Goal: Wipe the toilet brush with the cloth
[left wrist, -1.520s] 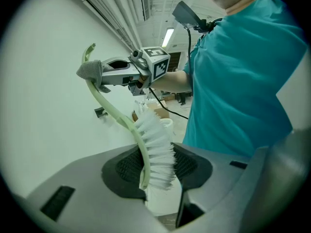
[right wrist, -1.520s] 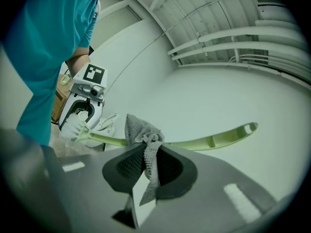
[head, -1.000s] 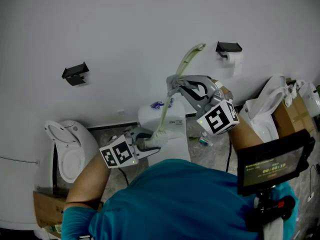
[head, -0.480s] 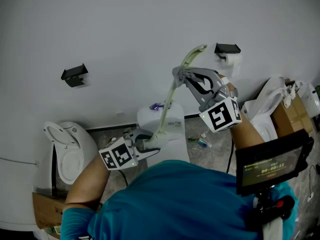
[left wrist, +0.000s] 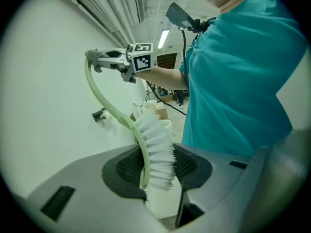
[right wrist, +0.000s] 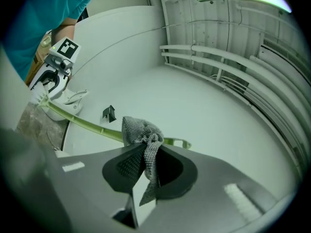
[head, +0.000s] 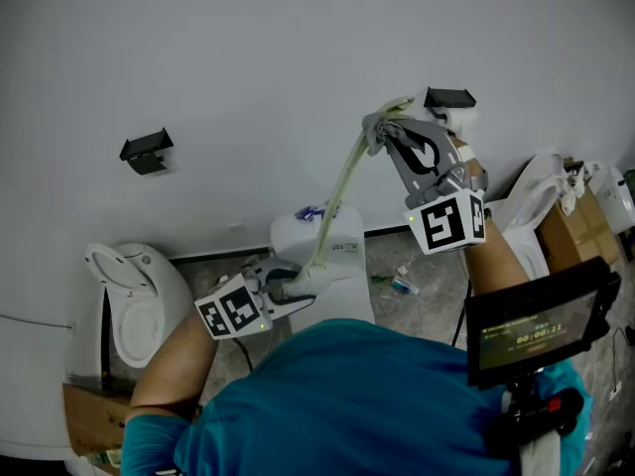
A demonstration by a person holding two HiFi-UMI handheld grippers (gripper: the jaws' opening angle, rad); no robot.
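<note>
Left gripper: no move since a second ago; fingers clamped on the bristle end of the toilet brush, held low in front of the person.
Right gripper: fingers pinched on the grey cloth.
Change: the cloth has climbed the handle from mid-shaft to just short of the hooked tip.
Brush position: slants up toward the white wall.
Meaning: the upward stroke looks nearly spent; the bristle end is probably still unwiped.

Left tongs clamp the toilet brush by its bristles.
</note>
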